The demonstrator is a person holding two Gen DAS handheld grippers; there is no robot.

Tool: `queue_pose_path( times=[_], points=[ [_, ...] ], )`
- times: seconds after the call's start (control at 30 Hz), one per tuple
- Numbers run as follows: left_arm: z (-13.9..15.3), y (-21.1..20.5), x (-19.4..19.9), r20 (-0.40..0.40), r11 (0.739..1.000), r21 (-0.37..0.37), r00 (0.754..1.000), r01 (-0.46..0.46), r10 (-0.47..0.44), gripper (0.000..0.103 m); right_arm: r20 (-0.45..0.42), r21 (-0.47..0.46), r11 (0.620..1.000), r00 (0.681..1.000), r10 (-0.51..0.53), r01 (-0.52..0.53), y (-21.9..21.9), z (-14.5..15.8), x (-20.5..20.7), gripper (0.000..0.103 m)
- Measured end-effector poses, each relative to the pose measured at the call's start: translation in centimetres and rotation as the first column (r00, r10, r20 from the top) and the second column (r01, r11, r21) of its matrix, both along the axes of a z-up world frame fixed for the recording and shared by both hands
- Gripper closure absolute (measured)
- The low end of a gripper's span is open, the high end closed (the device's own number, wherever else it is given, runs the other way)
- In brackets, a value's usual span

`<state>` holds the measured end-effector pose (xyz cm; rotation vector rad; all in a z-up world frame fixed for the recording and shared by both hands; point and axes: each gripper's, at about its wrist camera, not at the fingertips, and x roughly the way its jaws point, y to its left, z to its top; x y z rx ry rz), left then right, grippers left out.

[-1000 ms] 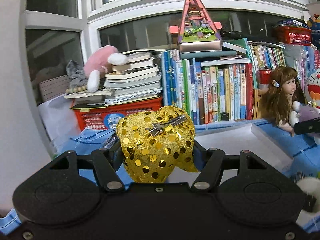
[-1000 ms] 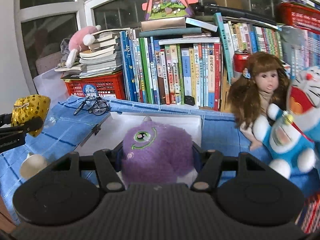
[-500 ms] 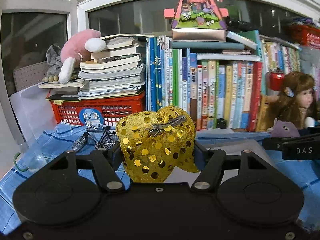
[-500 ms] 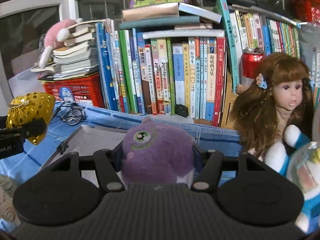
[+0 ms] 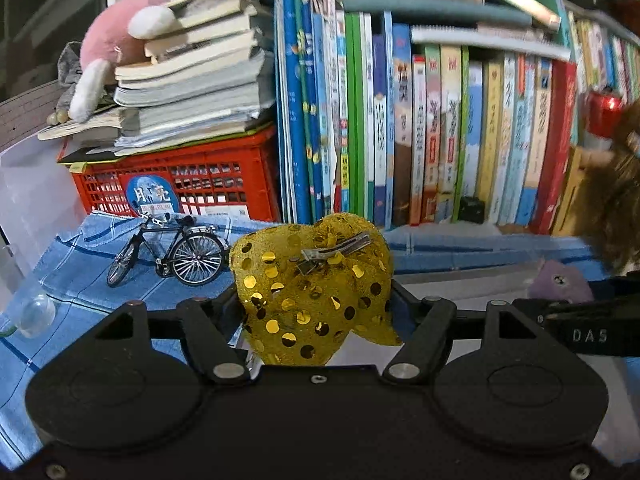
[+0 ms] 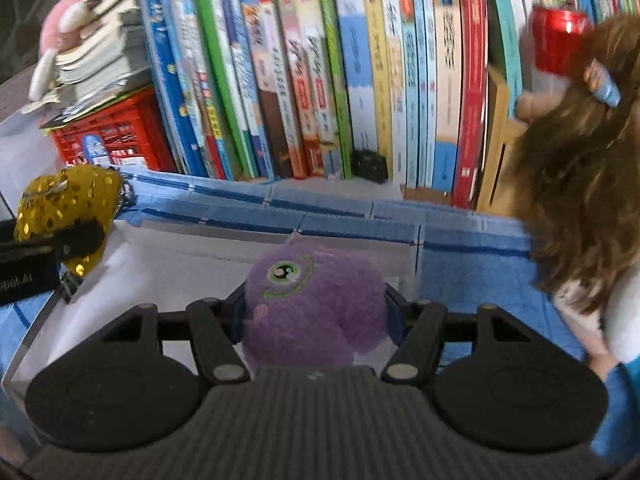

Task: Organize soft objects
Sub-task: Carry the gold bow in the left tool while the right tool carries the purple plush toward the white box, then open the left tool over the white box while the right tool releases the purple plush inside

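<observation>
My left gripper [image 5: 316,300] is shut on a gold sequinned heart [image 5: 312,280] with a metal clip on top; the heart also shows at the left of the right wrist view [image 6: 68,208]. My right gripper [image 6: 314,304] is shut on a purple one-eyed plush [image 6: 308,300], whose top also shows in the left wrist view [image 5: 560,284]. Both are held over a white open box [image 6: 160,264] that lies on the blue cloth [image 6: 460,272]. The fingertips of both grippers are hidden by the toys.
A row of upright books [image 5: 440,140] stands behind the box. A red crate [image 5: 180,188] with stacked books and a pink plush [image 5: 112,44] is at the back left. A model bicycle [image 5: 168,252] and a glass [image 5: 32,312] stand left. A brown-haired doll [image 6: 580,180] is right.
Both grippers have moved forward toward the books and down over the white box, each still holding its toy. The left view has swung left, bringing the bicycle into view.
</observation>
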<state>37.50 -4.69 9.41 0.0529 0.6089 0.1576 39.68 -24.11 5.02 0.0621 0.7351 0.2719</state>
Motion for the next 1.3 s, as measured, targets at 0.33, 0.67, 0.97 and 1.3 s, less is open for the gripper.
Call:
queue_pose_path(
  times=[0.33, 0.67, 0.97, 1.3],
  points=[
    [-2.8, 0.1, 2.9, -0.088, 0.999, -0.006, 0.995, -0.041, 0.040, 0.033, -0.015, -0.022, 1.000, 1.000, -0.020, 0.020, 0.2, -1.1, 1.7, 0.031],
    [-3.1, 0.5, 4.1, -0.088, 0.999, -0.016, 0.995, -0.037, 0.035, 0.017, -0.016, -0.055, 0.998, 0.999, -0.039, 0.038, 0.8, -0.8, 2.3, 0.020],
    [-2.9, 0.6, 4.7, -0.095, 0.998, -0.027, 0.994, -0.053, 0.051, 0.005, 0.028, -0.098, 0.995, 0.999, -0.034, 0.037, 1.4, 0.4, 1.9, 0.008],
    [-1.7, -0.1, 4.3, -0.084, 0.998, -0.037, 0.996, -0.043, 0.039, 0.000, 0.063, -0.121, 0.991, 0.997, -0.052, 0.059, 0.5, 1.5, 0.7, 0.003]
  ],
)
